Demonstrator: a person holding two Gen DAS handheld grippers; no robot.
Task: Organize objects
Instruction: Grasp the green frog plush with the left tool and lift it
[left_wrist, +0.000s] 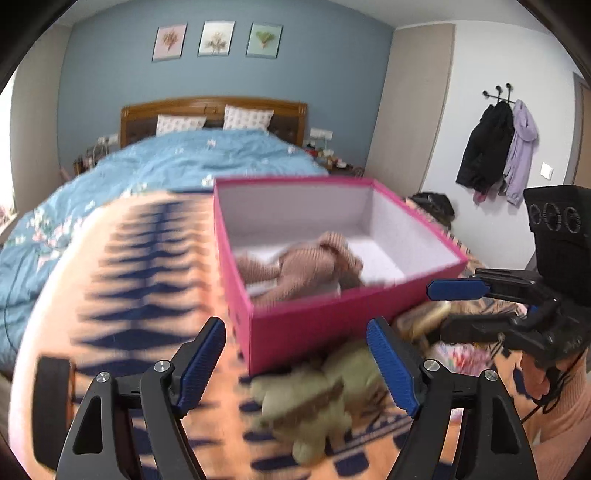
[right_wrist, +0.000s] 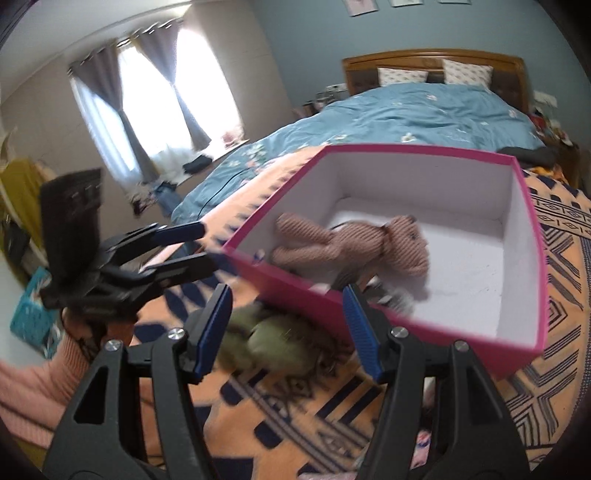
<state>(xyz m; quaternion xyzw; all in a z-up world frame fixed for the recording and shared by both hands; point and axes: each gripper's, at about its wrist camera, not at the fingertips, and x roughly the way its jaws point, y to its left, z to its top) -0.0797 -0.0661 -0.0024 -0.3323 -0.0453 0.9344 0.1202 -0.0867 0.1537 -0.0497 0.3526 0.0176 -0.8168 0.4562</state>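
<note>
The open pink cardboard box (left_wrist: 306, 332) holds a brown corduroy teddy bear (right_wrist: 351, 247); a green plush toy (left_wrist: 321, 398) lies at its 6 o'clock edge, both the left gripper (left_wrist: 299, 369) and right gripper (right_wrist: 288, 332) spread apart, empty.

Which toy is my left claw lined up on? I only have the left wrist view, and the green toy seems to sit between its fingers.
Observer: In the right wrist view, the left claw is open and empty, clear of the green plush toy, which lies on the patterned blanket beside the pink box.
Operator: How does the bear lie? It is blurred here.
Observer: The brown bear lies along the box's near wall, its face showing.
Operator: Anything off my frame's left?
Observer: A curtained window beyond the bed.
</note>
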